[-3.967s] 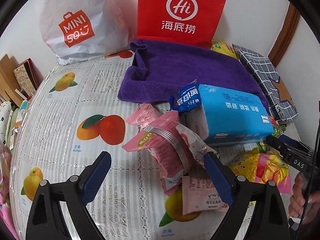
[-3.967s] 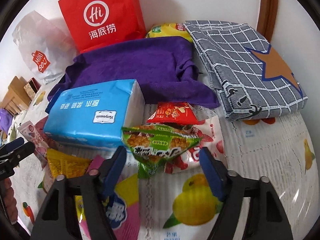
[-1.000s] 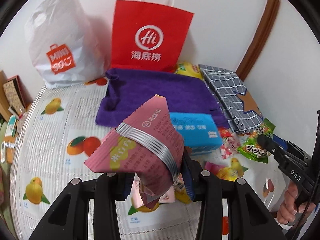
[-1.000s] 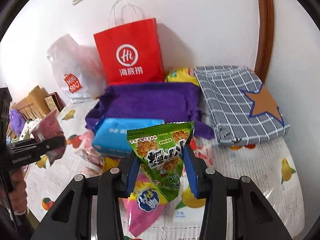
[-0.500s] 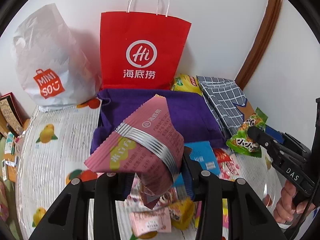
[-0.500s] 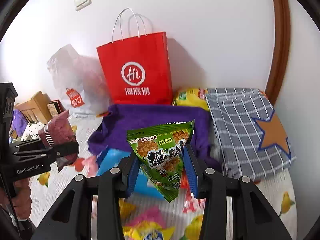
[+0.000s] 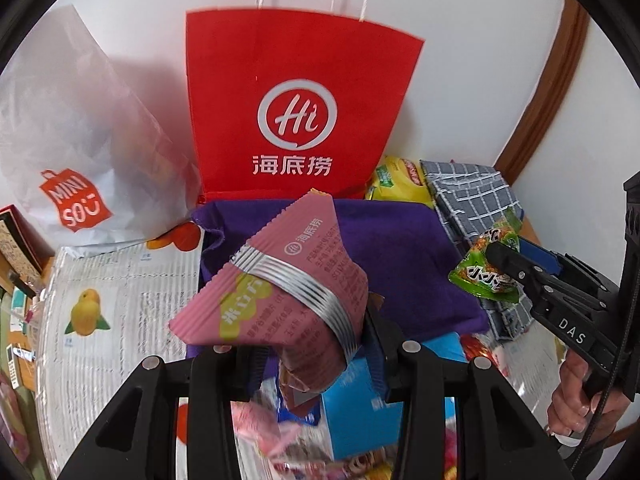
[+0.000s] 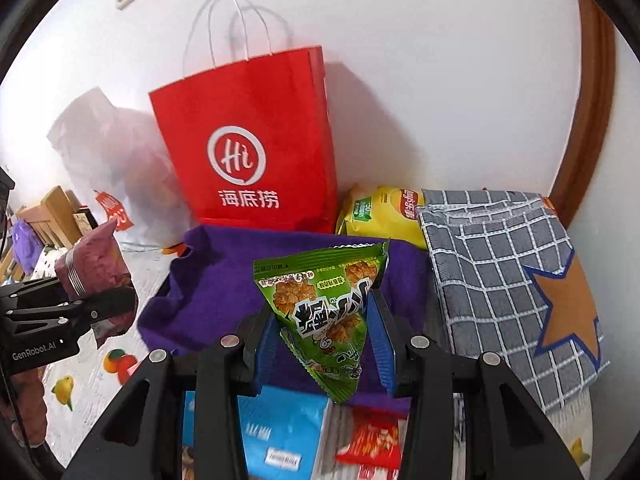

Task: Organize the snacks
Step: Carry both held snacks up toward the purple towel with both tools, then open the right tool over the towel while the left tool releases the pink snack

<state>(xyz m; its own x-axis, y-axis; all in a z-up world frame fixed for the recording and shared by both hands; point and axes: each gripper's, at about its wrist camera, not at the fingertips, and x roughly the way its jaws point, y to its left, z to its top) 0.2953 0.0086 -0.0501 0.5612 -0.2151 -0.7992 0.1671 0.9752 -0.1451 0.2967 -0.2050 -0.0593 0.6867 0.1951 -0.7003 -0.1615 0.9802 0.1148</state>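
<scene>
My left gripper [image 7: 316, 356] is shut on a pink snack packet [image 7: 280, 288] with silver stripes, held in the air over the purple towel [image 7: 400, 248]. It also shows in the right wrist view [image 8: 94, 276]. My right gripper [image 8: 320, 340] is shut on a green snack packet [image 8: 324, 308], also raised over the towel; it shows at the right of the left wrist view [image 7: 486, 268]. A red paper bag [image 7: 296, 100] with white handles stands upright against the wall behind the towel, also in the right wrist view [image 8: 248, 140].
A white Miniso bag [image 7: 68, 152] stands left of the red bag. A yellow chip bag [image 8: 380, 212] and a folded checked cloth [image 8: 508, 272] lie at the right. A blue tissue pack [image 8: 276, 432] and loose snacks [image 8: 372, 440] lie on the fruit-print tablecloth [image 7: 104, 300].
Both grippers, each holding its packet, have risen and moved closer to the red bag, which now looms larger. The table items have dropped lower in view.
</scene>
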